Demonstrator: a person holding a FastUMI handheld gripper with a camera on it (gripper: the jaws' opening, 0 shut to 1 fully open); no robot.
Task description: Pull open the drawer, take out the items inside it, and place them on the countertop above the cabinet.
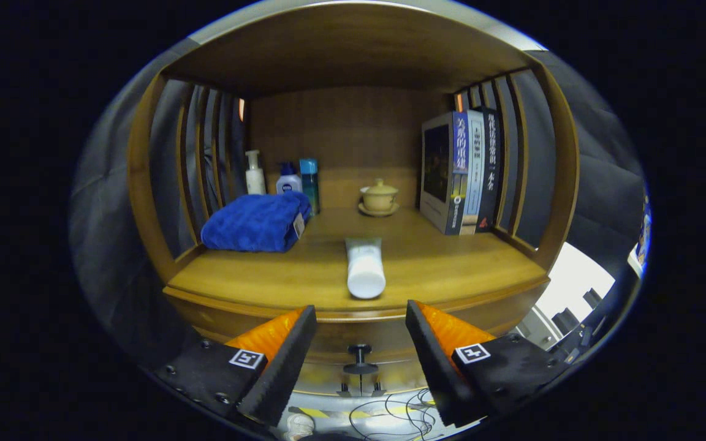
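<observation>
— Seen from the gripper view: what materials and shapes?
— Warm brown wooden cabinet [144, 202] with slatted sides and a smooth surface [451, 263]. On it, lying lengthwise, a white tube [365, 268], round cap end toward the camera, just beyond the front edge. To the left a folded blue towel [255, 223], soft and fluffy, with three bottles [284, 179] behind it. At the back a small beige lidded cup on a saucer [379, 197]. At the right, upright books [462, 171] leaning on the slats.
— And the jaws?
— Spread wide, pinching nothing. Gripper [360, 327] held level and facing the cabinet; orange fingers [270, 335] with black foam pads.
— The drawer?
— Below the surface edge, drawer front [359, 337] between the fingers, with a dark round knob [360, 358] centred in the gap. Cannot tell whether pulled out or closed.
— Open room?
— Bare wood around the tube, especially right of it, up to the books.
</observation>
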